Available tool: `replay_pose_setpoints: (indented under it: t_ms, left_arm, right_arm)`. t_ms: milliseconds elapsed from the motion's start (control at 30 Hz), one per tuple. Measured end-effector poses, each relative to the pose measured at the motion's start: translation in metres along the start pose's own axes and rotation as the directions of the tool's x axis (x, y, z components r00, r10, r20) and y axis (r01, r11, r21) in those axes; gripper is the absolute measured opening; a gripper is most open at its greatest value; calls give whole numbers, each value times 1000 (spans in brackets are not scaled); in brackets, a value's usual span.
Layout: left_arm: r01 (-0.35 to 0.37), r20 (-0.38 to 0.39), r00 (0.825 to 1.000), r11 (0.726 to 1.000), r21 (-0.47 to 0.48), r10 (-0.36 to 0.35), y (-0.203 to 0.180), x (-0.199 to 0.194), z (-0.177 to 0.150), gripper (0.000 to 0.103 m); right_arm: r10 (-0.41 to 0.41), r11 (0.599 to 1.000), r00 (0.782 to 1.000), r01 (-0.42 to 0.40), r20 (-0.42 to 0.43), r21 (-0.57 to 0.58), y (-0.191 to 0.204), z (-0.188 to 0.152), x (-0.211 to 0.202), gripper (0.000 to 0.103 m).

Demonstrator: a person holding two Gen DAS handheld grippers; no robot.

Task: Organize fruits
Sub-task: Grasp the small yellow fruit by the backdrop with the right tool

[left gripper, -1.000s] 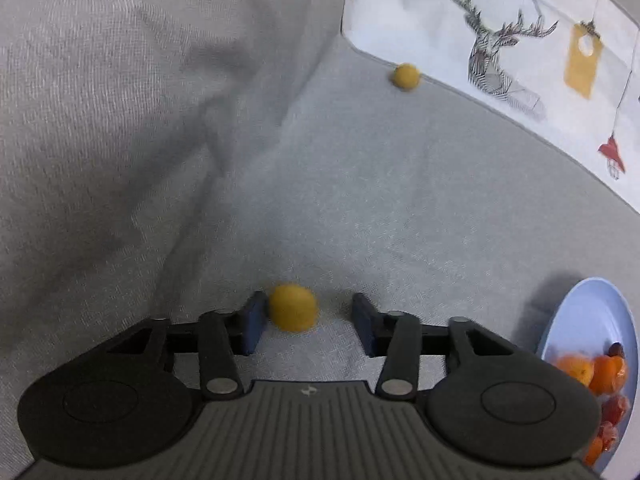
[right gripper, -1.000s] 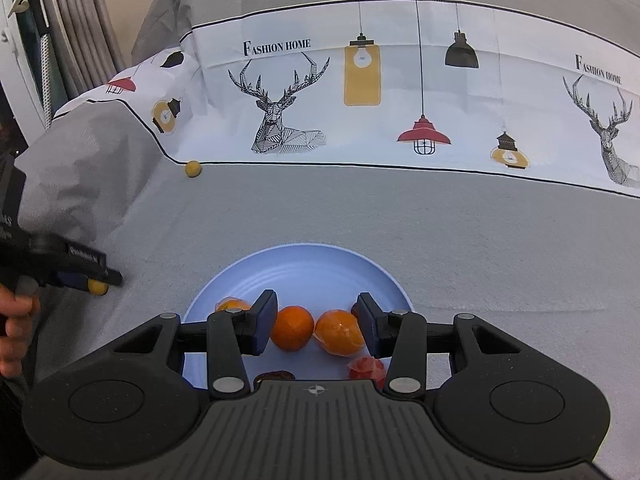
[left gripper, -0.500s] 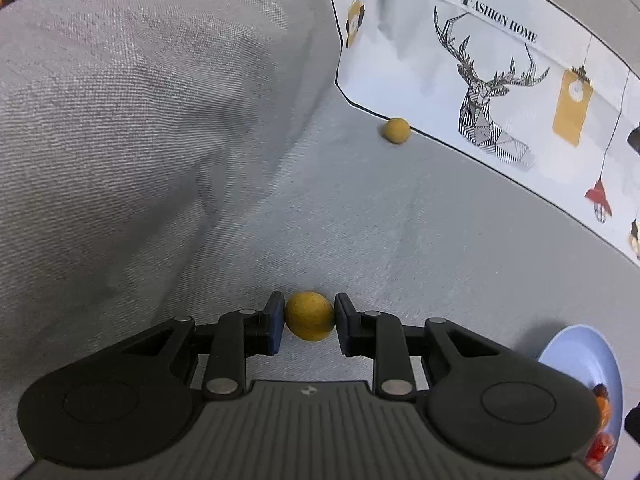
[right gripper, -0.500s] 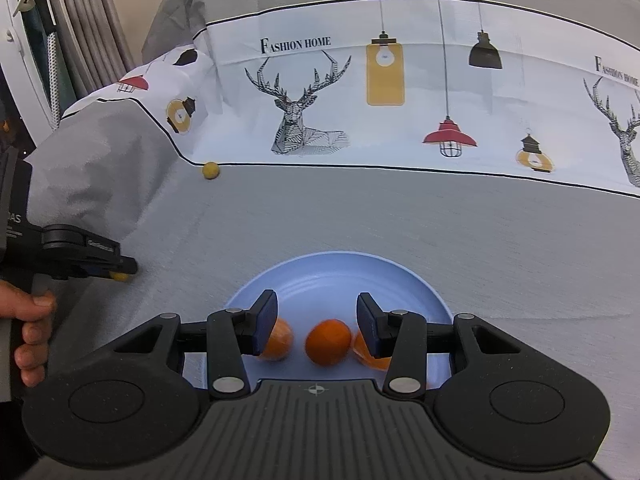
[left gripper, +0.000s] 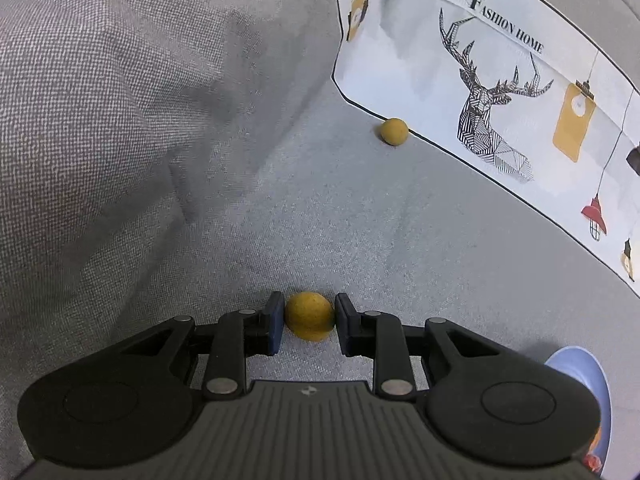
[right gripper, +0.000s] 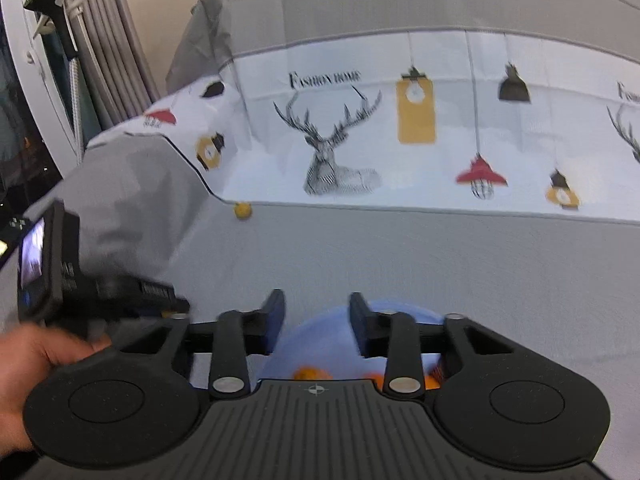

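My left gripper [left gripper: 310, 322] is shut on a small yellow fruit [left gripper: 309, 314], which rests on the grey cover with both blue pads touching its sides. A second yellow fruit [left gripper: 394, 131] lies farther off, against the printed white cloth, also visible in the right wrist view [right gripper: 242, 210]. My right gripper [right gripper: 316, 312] hovers over the near side of the blue plate [right gripper: 320, 336]. Its jaws are closing with nothing between them. Oranges [right gripper: 310, 373] on the plate peek out just above the gripper body. The left gripper [right gripper: 160, 292] appears blurred at the left, held by a hand [right gripper: 36, 360].
A raised grey fold [left gripper: 100, 120] rises on the left. The white cloth with deer and lamp prints [right gripper: 340, 152] slopes up at the back. The plate's rim [left gripper: 582, 364] shows at the lower right in the left wrist view. Curtains [right gripper: 100, 60] hang at the far left.
The left jaws closed onto the yellow fruit and stay on it. The right gripper drew back and up from the plate, so the oranges slid under its body.
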State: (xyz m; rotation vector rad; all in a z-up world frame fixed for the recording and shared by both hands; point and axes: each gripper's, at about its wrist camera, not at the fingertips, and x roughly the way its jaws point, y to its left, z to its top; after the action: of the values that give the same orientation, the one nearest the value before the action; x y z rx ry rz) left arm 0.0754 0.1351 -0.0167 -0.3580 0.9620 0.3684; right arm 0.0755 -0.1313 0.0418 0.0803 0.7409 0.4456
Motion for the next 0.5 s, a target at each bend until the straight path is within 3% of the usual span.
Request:
replay_pose_setpoints:
  t_ms: [333, 500]
  left_arm:
    - [28, -9, 1000, 998, -64, -29, 9, -1, 2, 29]
    - [49, -20, 999, 995, -86, -51, 15, -1, 4, 29]
  right_arm:
    - [91, 996, 995, -91, -31, 15, 57, 85, 89, 27]
    - [83, 996, 992, -81, -92, 22, 82, 103, 151, 36]
